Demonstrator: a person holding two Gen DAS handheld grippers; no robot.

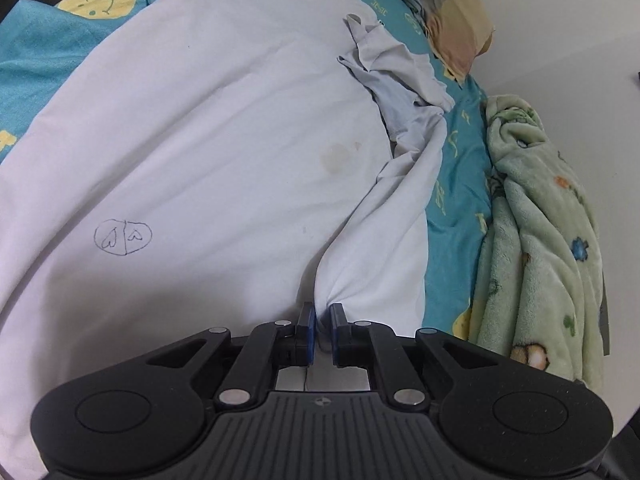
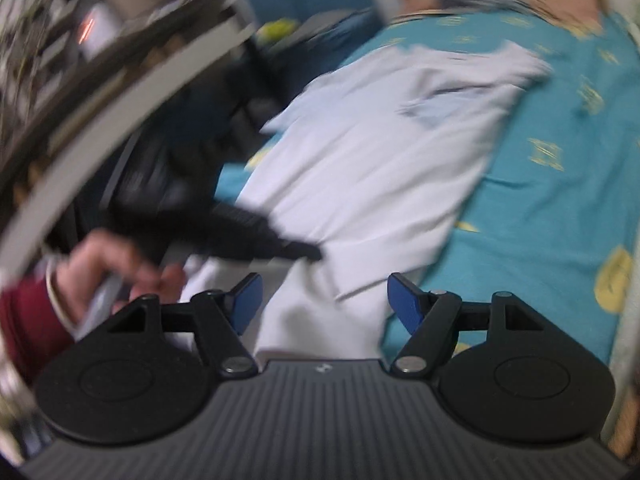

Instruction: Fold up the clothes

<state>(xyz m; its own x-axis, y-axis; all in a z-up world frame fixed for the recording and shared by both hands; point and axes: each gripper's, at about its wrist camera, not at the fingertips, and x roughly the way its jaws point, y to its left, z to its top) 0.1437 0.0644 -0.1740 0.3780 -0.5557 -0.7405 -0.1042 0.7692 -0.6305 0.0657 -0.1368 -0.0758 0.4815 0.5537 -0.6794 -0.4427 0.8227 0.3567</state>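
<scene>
Under motion blur, right tool [image 2: 324, 300] gapes above shirt [image 2: 360, 160].

Soft even indoor light, fisheye-curved edges, right wrist view motion-blurred

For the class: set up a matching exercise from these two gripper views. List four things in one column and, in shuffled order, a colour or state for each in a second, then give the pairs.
Things
1. left tongs
2. right tongs
3. white shirt
4. fleece blanket

States
A. pale green, bunched beside the wall
B. open, holding nothing
C. spread on the teal bedsheet
D. shut on a pinch of fabric

Pairs: 1-D, 2-B, 3-C, 4-A
</scene>
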